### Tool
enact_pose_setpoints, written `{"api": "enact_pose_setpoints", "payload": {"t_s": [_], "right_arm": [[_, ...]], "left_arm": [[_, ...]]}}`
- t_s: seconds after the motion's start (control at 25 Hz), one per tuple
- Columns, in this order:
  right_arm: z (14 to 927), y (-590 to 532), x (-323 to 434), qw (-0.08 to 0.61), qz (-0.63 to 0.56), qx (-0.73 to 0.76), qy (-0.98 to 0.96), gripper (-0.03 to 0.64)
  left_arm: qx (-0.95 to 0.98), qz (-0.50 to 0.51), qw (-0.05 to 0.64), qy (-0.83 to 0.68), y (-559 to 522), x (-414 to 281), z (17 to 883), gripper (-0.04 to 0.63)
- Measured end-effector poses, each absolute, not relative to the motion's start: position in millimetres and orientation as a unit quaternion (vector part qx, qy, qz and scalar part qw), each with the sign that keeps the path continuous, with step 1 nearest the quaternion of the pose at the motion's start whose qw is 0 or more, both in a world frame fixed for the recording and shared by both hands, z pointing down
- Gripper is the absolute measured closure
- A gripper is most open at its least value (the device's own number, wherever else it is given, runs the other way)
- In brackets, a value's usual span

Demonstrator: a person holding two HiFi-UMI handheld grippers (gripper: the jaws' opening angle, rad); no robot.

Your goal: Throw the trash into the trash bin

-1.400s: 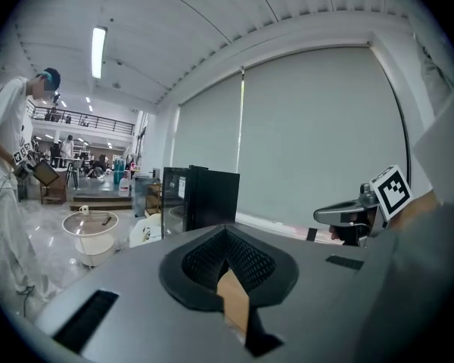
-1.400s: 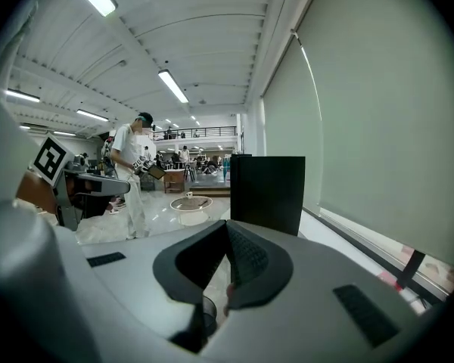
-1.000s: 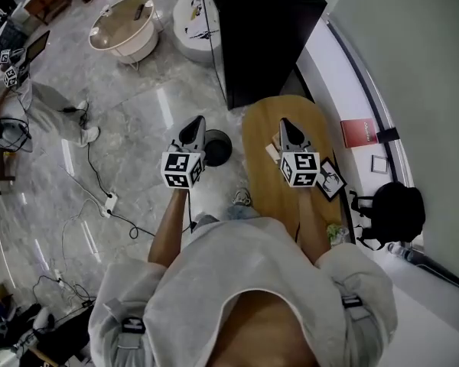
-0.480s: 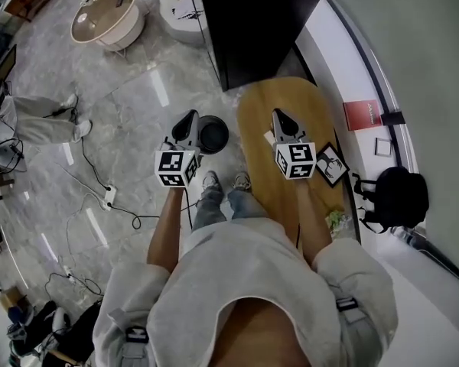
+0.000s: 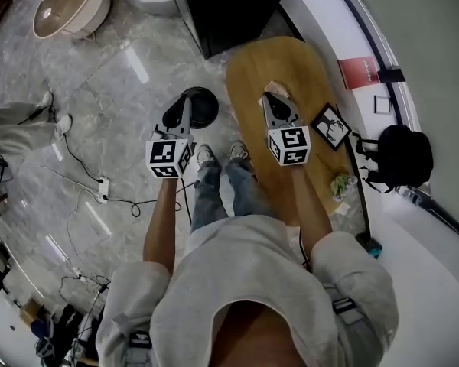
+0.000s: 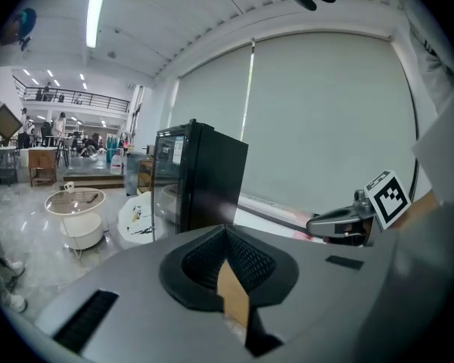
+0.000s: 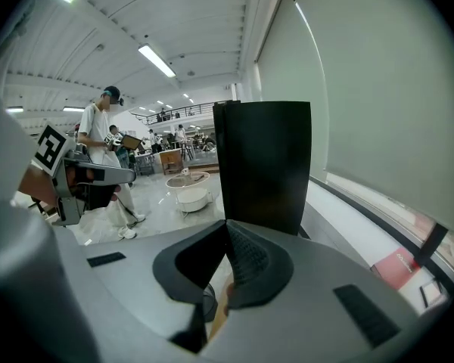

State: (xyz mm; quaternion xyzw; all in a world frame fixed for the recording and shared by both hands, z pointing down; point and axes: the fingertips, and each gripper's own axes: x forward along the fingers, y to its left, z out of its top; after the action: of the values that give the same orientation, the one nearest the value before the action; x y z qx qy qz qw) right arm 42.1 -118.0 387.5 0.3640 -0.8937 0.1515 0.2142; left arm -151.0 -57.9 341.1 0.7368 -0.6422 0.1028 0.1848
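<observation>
Both closed and empty, left hand-held gripper and right hand-held gripper are dropping, right nearing trash on counter.

Both grippers out front, jaws closed, nothing gripped.
Left gripper and right gripper side by side, apart, tilted down, pointing far; left forearm and right forearm stretched forward, marker cubes facing up.

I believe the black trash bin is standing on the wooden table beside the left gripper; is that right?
Not quite: the black trash bin stands on the floor, not the wooden table, beside the left gripper; the head view shows this.
</observation>
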Motion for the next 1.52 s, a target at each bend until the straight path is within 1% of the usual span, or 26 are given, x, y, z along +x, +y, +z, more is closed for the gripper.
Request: {"api": "enact_pose_setpoints", "payload": {"t_s": [0.16, 0.32, 0.72, 1.0, 1.32, 1.52], "right_arm": [[410, -98, 39, 0.221, 0.162, 0.377, -0.884, 0.588], [435, -75, 52, 0.231, 0.184, 0.401, -0.867, 0.589], [497, -26, 126, 0.249, 0.243, 0.478, -0.806, 0.588], [524, -5, 175, 0.256, 0.265, 0.518, -0.772, 0.588], [569, 8, 192, 0.26, 0.288, 0.52, -0.761, 0.588], [606, 10, 190, 0.262, 0.3, 0.517, -0.758, 0.588]], "left_arm": [[0.747, 0.11, 0.198, -0.625, -46, -152, 368, 0.578], [0.764, 0.125, 0.213, -0.596, -35, -139, 392, 0.578], [0.809, 0.151, 0.235, -0.517, -41, -73, 442, 0.578], [0.82, 0.165, 0.24, -0.493, -49, -43, 474, 0.578], [0.818, 0.173, 0.264, -0.482, -38, -21, 516, 0.578], [0.815, 0.184, 0.273, -0.477, -30, -17, 549, 0.578]]}}
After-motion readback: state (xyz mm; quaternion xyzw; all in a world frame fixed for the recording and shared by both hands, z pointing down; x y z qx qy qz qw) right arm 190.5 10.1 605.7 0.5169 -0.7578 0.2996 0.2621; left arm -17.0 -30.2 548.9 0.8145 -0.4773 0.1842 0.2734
